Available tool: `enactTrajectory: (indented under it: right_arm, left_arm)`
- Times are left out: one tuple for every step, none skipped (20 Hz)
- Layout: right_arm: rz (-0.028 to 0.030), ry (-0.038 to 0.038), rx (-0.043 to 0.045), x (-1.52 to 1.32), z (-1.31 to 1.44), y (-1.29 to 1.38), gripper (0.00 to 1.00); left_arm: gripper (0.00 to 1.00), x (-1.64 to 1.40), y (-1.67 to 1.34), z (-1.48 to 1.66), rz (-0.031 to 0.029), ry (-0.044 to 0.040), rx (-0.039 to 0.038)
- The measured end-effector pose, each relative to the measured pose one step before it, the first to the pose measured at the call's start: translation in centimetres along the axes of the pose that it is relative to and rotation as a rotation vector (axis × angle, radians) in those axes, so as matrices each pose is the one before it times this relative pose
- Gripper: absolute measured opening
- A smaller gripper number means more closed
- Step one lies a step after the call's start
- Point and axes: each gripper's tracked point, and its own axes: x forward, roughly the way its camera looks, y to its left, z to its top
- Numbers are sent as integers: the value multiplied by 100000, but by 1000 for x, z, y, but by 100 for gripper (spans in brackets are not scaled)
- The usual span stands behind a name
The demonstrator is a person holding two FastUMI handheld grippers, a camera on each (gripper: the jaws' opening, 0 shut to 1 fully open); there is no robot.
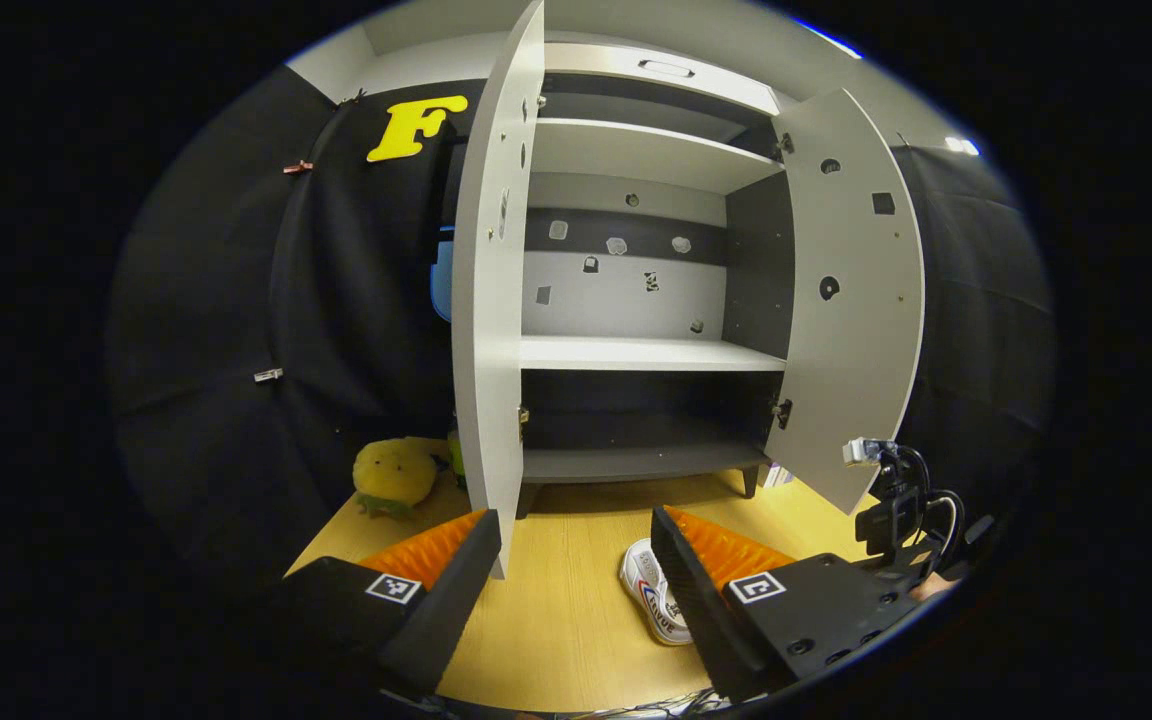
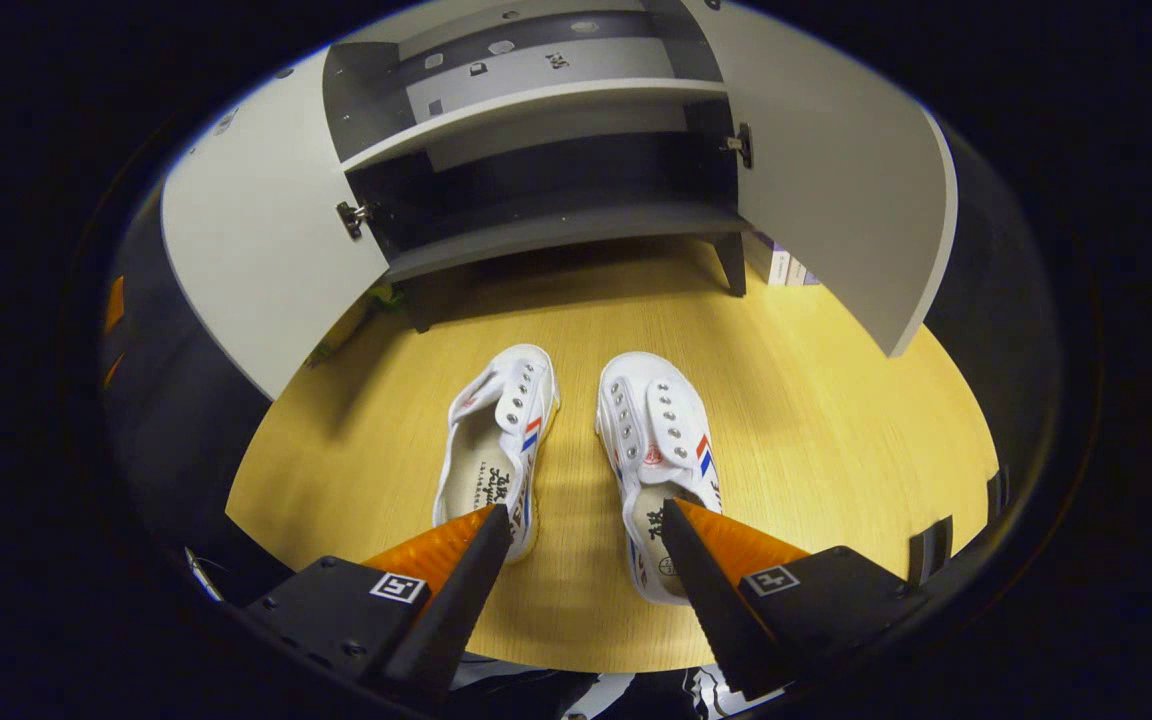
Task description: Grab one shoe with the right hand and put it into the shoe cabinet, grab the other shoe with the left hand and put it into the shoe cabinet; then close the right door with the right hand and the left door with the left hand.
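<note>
Wooden floor (image 2: 816, 420) carries both shoes side by side before the cabinet (image 2: 536, 230), doors wide. Right tool (image 2: 586, 530) hangs open above the right shoe (image 2: 658, 440); left tool (image 1: 576, 545) open too. Grabbing canvas edge risks slipping.

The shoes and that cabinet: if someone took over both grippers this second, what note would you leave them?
Right gripper: open, holding nothing, low over the two shoes.
Left gripper: open, holding nothing, facing the shoe cabinet.
Left shoe and right shoe lie side by side on the wooden floor, toes toward the cabinet.
Left door and right door stand open; shelves bare.
Done: nothing.
Left: both shoes in, then close both doors.
</note>
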Motion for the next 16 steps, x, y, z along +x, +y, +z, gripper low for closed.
enactTrajectory:
  right_arm:
    - [-2169,1618,122,792,-627,-541,99]
    - [-1018,1330,-156,659,-409,-257,99]
    - [-695,134,-426,712,-201,-56,99]
    - [-1449,-1344,-1326,676,173,-180,99]
    - [-1518,-1620,-1916,618,223,-256,99]
    - [-1538,-934,-1775,674,48,-55,96]
    - [-919,70,-999,703,-170,220,93]
    - [60,90,51,608,-88,315,93]
    - [-1297,-460,214,634,132,-138,93]
    - [-1785,-1411,596,438,366,-146,93]
    - [-878,-1583,1762,606,482,85,90]
    - [-649,-311,2038,335,316,55,87]
    - [-1006,-193,1083,320,333,-168,79]
    - [-709,-649,179,470,670,-288,77]
    - [-1916,-146,-1003,262,471,-551,76]
    - [-1547,441,-901,502,6,-440,69]
  left_arm:
    - [95,7,196,-129,-202,172,58]
    - [95,4,258,18,28,-100,145]
    - [95,8,227,-4,157,-229,125]
    - [95,12,222,28,285,-95,5]
    - [95,-50,122,-94,56,-67,-222]
    - [95,-82,88,12,41,-152,-326]
    - [95,46,181,-165,294,0,-321]
    - [95,25,127,-146,156,441,-394]
    - [95,-13,65,-277,147,932,-445]
    - [95,-33,71,-85,42,557,-503]
    - [95,-73,-73,-56,-318,182,-389]
    - [95,-75,16,-30,-325,112,92]
    - [95,-55,-55,-136,-396,217,525]
    - [95,-49,-8,-78,-335,202,759]
    - [95,47,-34,-63,-206,-30,766]
    - [95,0,-67,0,-235,-217,475]
